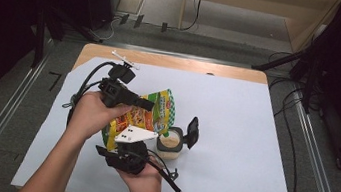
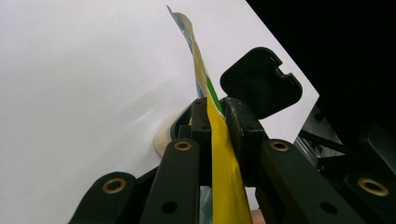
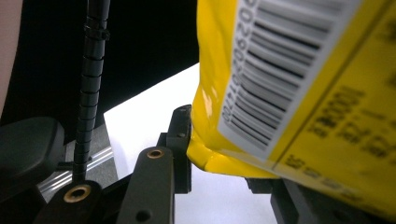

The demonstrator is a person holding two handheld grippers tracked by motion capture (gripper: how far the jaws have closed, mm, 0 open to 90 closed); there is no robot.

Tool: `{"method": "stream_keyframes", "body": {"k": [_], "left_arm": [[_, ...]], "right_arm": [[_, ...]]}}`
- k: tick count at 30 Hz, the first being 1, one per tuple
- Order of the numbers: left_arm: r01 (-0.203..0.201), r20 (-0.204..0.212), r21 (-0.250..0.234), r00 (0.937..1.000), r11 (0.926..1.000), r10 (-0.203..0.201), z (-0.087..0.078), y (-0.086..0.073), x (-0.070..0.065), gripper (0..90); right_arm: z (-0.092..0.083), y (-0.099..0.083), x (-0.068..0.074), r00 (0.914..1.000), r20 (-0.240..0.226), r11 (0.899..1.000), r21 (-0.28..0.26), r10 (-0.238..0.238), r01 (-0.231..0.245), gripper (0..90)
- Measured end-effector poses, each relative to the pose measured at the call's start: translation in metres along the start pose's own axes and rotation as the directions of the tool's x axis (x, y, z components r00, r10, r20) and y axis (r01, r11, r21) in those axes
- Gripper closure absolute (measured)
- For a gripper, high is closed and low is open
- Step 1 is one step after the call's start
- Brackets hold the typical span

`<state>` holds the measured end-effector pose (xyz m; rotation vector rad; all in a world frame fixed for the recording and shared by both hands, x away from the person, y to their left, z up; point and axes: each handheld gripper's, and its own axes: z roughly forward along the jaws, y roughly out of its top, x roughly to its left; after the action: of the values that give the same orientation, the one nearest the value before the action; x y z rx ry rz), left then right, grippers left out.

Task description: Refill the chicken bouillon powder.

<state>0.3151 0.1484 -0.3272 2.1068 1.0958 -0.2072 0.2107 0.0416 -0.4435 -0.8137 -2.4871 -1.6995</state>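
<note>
A yellow and green snack pouch (image 1: 156, 111) hangs above the table, held between both grippers. My left gripper (image 1: 149, 104) comes in from the left and is shut on the pouch's upper edge; in the left gripper view its jaws pinch the thin yellow edge (image 2: 219, 140). From below, my right gripper (image 1: 131, 146) is shut on the pouch's bottom corner (image 3: 210, 154), beside the barcode (image 3: 280, 70). A small open jar (image 1: 170, 145) with pale contents stands just right of the pouch, its black flip lid (image 1: 192, 132) tilted back. The lid (image 2: 261, 81) also shows behind the pouch.
A white sheet (image 1: 233, 135) covers the wooden table (image 1: 173, 62). The right gripper's cable (image 1: 171, 182) trails toward the front edge, and the left gripper's cable (image 1: 88, 77) loops off to the left. Dark floor and stands surround the table.
</note>
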Motion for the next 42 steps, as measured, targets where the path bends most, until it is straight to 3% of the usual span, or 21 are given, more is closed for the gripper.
{"method": "stream_keyframes", "body": {"k": [42], "left_arm": [[-0.026, 0.003, 0.016, 0.9997, 0.9995, 0.026, 0.0047, 0.0003, -0.0084, 81.7]], "right_arm": [[-0.0007, -0.0037, 0.0005, 1.0, 0.0, 1.0, -0.012, 0.009, -0.009, 70.2]]}}
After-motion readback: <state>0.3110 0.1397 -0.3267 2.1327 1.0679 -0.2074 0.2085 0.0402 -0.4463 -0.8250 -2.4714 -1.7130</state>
